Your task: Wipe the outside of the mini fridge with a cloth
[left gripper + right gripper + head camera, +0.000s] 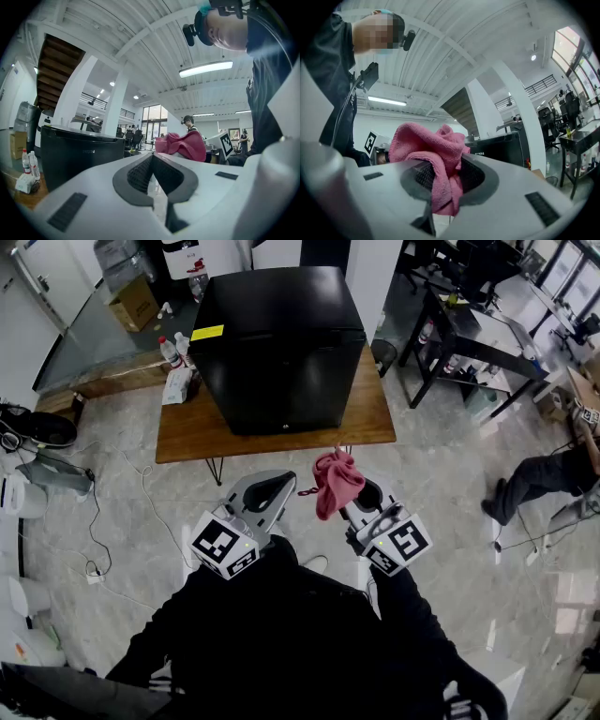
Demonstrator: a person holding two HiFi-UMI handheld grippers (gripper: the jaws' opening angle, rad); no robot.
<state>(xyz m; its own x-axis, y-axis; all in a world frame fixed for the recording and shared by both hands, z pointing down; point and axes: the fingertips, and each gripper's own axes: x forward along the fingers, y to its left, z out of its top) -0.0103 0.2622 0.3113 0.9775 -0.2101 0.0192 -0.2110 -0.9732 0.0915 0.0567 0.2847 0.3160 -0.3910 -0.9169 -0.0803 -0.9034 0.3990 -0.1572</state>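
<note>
From the head view, the black mini fridge (277, 343) stands on a low wooden table (187, 432), taking up most of the top, with a yellow sticker (207, 333) on its lid and a couple of bottles (172, 352) just beside its left side. The floor (112, 474) round the table is pale polished stone with cables (94, 531) trailing across it. A cardboard box (136, 301) sits far back at the left and a black desk (469, 343) at the right. The left gripper (265, 491) and right gripper (364, 501) are held side by side short of the table, and the pink cloth (336, 482) sticks up from the right one, clear of the fridge. In the left gripper view the left gripper (153, 154) has its tips pressed together with nothing between them. Beyond it are the fridge (79, 154), the cloth (183, 145) and a ribbed white ceiling with a strip light (206, 68). In the right gripper view the right gripper (449, 164) is clenched on the cloth (436, 150) — a bunched fold stands above the pads and a tail hangs below. The fridge (497, 147) shows behind, beside a white column (520, 117). The fridge's back and far side are out of sight in every view, the table's legs are mostly hidden — and the print on the fridge front is too small to read.
</note>
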